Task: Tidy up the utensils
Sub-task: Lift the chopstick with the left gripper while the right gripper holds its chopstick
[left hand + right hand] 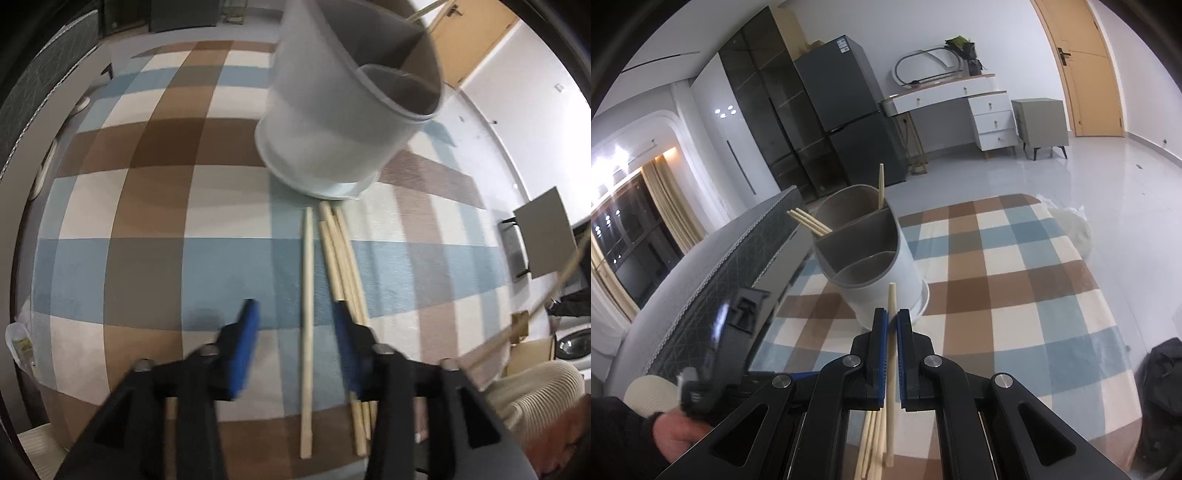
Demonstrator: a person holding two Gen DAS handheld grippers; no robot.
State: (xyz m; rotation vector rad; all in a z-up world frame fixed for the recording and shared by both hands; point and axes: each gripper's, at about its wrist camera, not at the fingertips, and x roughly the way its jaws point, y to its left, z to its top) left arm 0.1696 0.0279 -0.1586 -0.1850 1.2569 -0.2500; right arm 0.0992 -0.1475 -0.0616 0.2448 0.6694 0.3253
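A white utensil holder (pixel 332 122) with grey inner compartments stands on the checked cloth; it also shows in the right wrist view (pixel 875 258) with several chopsticks (pixel 809 221) in its far compartments. A single wooden chopstick (pixel 306 314) lies on the cloth between the pads of my open left gripper (pixel 295 321), which hovers just above it. A bundle of chopsticks (pixel 343 258) lies under the right pad. My right gripper (pixel 892 321) is shut on one chopstick (pixel 891 362), held upright just in front of the holder.
The table is covered by a blue, brown and cream checked cloth (pixel 147 221). A dark patterned headboard or panel (pixel 738 258) runs along the table's left side. The left gripper's black body (pixel 735 332) shows at the lower left of the right wrist view.
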